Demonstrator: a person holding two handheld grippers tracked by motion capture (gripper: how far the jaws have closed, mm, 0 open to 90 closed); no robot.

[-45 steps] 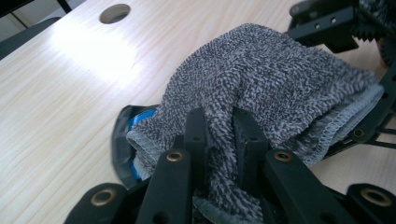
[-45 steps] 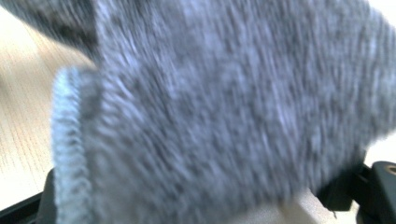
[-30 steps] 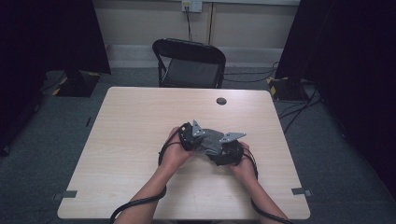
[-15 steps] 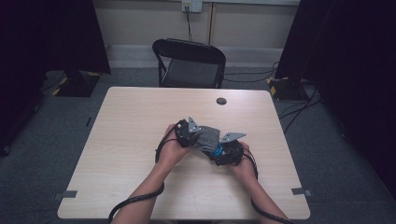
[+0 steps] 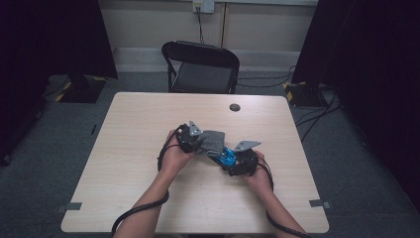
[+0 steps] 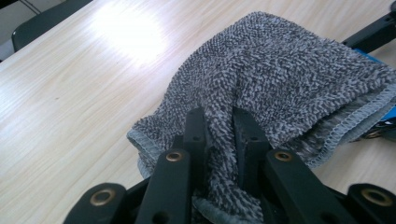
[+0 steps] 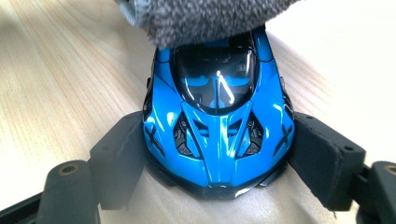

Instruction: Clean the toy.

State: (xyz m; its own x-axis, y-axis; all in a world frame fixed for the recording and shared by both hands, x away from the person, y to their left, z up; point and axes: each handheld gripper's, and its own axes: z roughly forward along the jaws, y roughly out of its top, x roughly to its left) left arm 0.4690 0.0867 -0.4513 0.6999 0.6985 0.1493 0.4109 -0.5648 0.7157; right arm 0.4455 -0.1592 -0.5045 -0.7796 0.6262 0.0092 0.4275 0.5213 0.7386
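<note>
My left gripper (image 6: 219, 135) is clamped on the grey cloth (image 6: 280, 79), draped over the blue toy car (image 7: 217, 116) that my right gripper (image 7: 217, 158) grips at mid-table (image 5: 148, 119)

A small room with one table and one chair.
The light wooden table (image 5: 148, 148) stands on grey carpet floor (image 5: 59, 148). Behind it is a black folding chair (image 5: 203, 67), a pale wall (image 5: 148, 20) with a socket (image 5: 203, 6), and dark curtains (image 5: 49, 39) at both sides.
</note>
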